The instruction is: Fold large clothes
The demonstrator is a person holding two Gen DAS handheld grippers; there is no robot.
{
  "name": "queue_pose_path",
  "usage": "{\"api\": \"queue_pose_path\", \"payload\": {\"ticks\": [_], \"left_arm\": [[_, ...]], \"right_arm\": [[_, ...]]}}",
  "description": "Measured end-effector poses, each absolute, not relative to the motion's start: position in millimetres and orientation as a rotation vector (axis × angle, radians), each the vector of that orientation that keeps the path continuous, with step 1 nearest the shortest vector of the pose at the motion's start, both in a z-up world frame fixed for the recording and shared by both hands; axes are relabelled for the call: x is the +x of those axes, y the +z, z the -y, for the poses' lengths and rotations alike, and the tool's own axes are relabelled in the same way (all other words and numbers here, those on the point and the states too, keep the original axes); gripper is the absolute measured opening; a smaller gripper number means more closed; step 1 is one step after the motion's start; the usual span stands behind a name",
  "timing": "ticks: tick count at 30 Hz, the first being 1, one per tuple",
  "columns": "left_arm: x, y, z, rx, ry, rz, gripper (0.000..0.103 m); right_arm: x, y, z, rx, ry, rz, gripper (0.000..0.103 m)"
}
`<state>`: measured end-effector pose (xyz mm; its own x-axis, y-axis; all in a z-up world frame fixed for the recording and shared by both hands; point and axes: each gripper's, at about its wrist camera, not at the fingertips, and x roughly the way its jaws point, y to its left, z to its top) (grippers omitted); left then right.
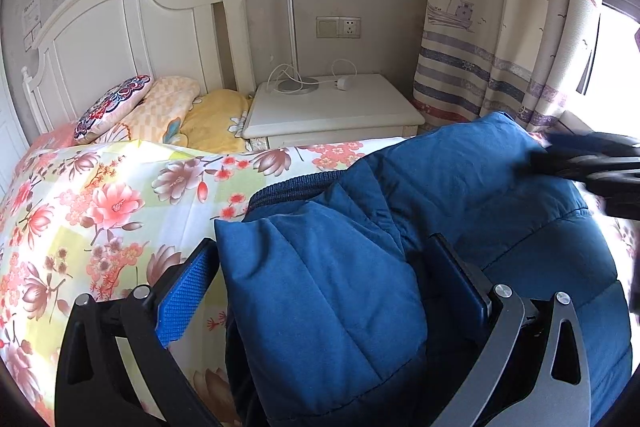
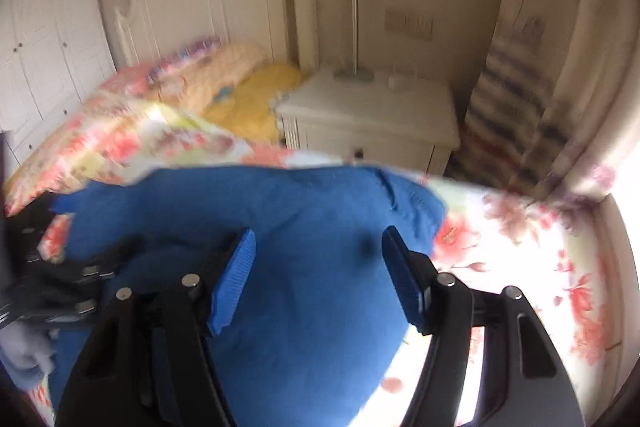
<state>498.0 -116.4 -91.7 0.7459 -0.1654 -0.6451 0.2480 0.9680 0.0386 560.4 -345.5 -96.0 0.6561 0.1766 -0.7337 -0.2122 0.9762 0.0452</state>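
Two grippers work one blue jacket (image 1: 460, 195), which lies bunched on the floral bed (image 1: 100, 195), toward the side nearest the nightstand (image 1: 332, 107) and curtain (image 1: 500, 47).

Furthest left, the pillows (image 1: 132, 107) and headboard (image 1: 100, 27) sit well apart from the garment, so the flowered sheet there is free room to lay a fold.

Next comes the left gripper (image 1: 324, 275). Its jaws are spread wide, with a thick padded lobe of jacket bulging up between them; the left pad stands off the cloth, while the right one is pressed into the folds. It looks ready to bite, though nothing is pinched yet. A good grasp would take only the outer layer near an edge or hem, not the whole puffy wad, which would likely squirt out as the jaws close.

To the right, the right gripper (image 2: 320, 283) hovers over the jacket's other half, jaws likewise spread and empty; its view is motion-blurred. It should probably settle before closing, at a matching point on the same edge.

Both lifting together, level, would keep the quilting from twisting and let the fold land square.
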Motion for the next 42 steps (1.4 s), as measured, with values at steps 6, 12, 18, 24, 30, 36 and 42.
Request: {"api": "queue_pose_path", "payload": {"ticks": [6,12,18,24,30,36,42], "left_arm": [[507,-98,107,0.062,-0.249,-0.753,0.099],[500,-88,99,0.037,-0.261,-0.76,0.099],[446,-47,71,-0.004,-0.255,-0.667,0.099],[438,-86,12,-0.33,-0.546,-1.005,0.099],[442,-142,-10,-0.487,-0.679,-1.214,0.099],[454,-151,4,-0.584,-0.752,-1.213,0.099],[451,-139,22,-0.521,-0.779,-1.117,0.063]], "right_arm": [[568,-103,340,-0.063,0.164,-0.879,0.075],[439,-39,328,0.052,0.178,-0.632,0.092],[346,-42,305,0.002,0.273,-0.621,0.101],[353,-93,347,0.369,0.366,-0.782,0.101],[383,-145,372,0.638,0.431,-0.928,0.101],[400,-155,373,0.662,0.475,-0.964,0.101],[385,-135,354,0.469,0.428,-0.831,0.069]]}}
